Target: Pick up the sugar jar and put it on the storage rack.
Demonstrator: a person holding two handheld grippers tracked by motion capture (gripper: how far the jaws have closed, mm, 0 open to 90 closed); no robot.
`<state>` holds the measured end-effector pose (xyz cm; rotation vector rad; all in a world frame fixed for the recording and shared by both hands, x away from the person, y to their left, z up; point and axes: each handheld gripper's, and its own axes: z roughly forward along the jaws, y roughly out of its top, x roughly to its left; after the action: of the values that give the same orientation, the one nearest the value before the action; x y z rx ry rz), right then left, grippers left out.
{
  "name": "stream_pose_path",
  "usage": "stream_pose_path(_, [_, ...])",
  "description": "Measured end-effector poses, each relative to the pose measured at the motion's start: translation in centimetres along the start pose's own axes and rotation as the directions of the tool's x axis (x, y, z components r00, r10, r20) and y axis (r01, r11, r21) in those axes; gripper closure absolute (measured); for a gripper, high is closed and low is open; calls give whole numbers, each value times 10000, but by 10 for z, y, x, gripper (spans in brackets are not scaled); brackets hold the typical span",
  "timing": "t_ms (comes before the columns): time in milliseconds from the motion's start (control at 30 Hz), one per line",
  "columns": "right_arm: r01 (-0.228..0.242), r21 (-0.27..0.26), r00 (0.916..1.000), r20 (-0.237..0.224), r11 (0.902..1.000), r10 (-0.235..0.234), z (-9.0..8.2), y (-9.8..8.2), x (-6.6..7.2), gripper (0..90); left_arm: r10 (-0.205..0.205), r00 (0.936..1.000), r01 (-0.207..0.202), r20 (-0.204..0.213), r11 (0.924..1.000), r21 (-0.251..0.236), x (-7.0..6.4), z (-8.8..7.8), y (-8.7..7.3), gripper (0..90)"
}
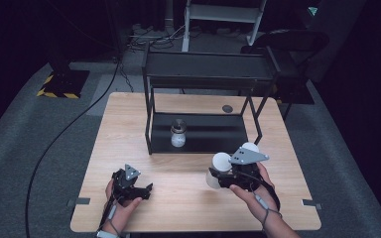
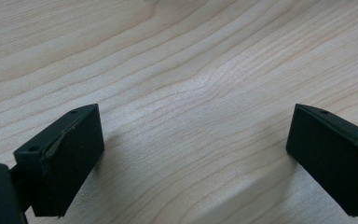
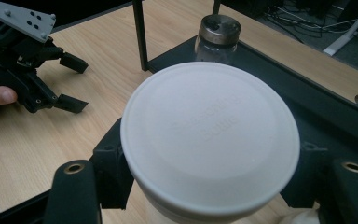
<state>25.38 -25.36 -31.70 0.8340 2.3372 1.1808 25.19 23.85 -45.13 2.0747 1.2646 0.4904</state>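
Right tongs clamped on a white lidded jar above the table. Left tongs spread wide, empty, low over bare wood.

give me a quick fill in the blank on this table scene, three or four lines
1. The right gripper is shut on a white bottle with a ____ lid.
2. The left gripper has its jaws ____ over bare wood.
3. The glass jar stands on the rack's ____ shelf.
4. The jar's lid is made of ____.

Missing words: white; open; lower; metal
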Motion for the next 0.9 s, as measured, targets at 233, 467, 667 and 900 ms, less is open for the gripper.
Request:
stream_pose_path(233, [35,-17,10000,71,10000,-35,3,10,-5,333,18,10000,-18,46,10000,10,1,0,0,35])
stream_pose_path(467, [46,-66,9998,218,10000,-44,9,20,-11,333,28,10000,-28,26,10000,30,0,0,0,31])
stream_pose_path(667, [105,-134,9991,409,9999,-100,13,31,-14,333,34,10000,-34,28,10000,28,0,0,0,30])
stream_pose_path(900, [118,-130,9985,533,9998,-111,22,43,-18,333,8,10000,-8,30,10000,13,0,0,0,31])
